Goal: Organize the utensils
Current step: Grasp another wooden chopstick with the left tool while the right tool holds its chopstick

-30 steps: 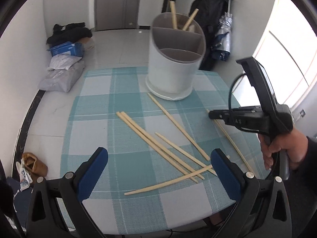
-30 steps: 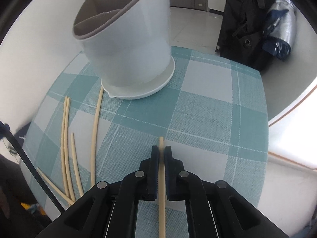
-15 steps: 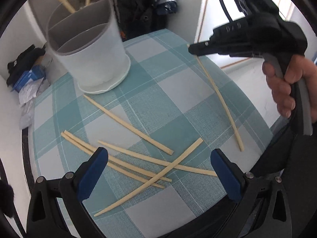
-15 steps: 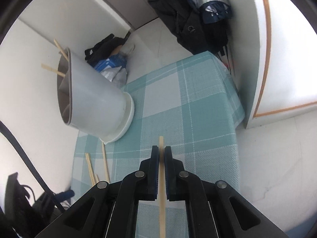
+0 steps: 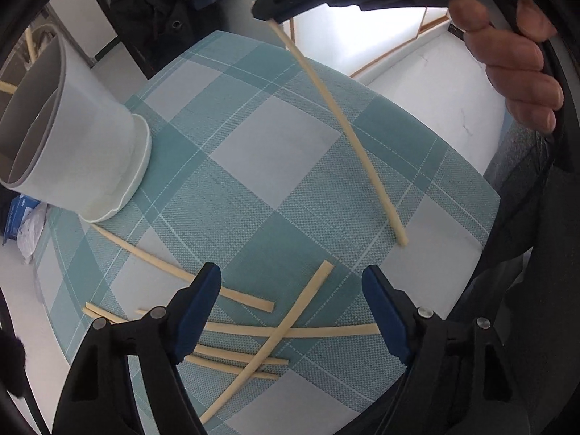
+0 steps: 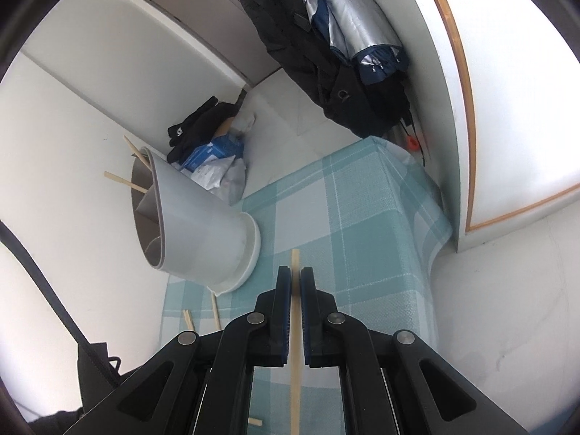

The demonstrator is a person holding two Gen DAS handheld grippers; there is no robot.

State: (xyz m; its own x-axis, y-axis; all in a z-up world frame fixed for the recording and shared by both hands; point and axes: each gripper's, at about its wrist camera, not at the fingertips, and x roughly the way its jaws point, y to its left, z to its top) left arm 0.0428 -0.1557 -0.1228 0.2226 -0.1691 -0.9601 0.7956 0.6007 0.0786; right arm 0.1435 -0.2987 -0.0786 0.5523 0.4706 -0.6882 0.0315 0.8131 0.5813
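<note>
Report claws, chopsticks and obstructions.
Right claw shut on one pale wooden chopstick, lifted. Left claw, closing, empty, over crossed loose chopsticks. White divided utensil holder unobstructed.

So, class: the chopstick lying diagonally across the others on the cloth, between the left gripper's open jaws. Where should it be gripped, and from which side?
Probably from above, on the diagonal chopstick's upper stretch, which lies clear on the tablecloth. Lower down it crosses other chopsticks, so the fingers might catch those too. Turn the left gripper, whose jaws have just been closing, so that it closes across the thin width.
</note>
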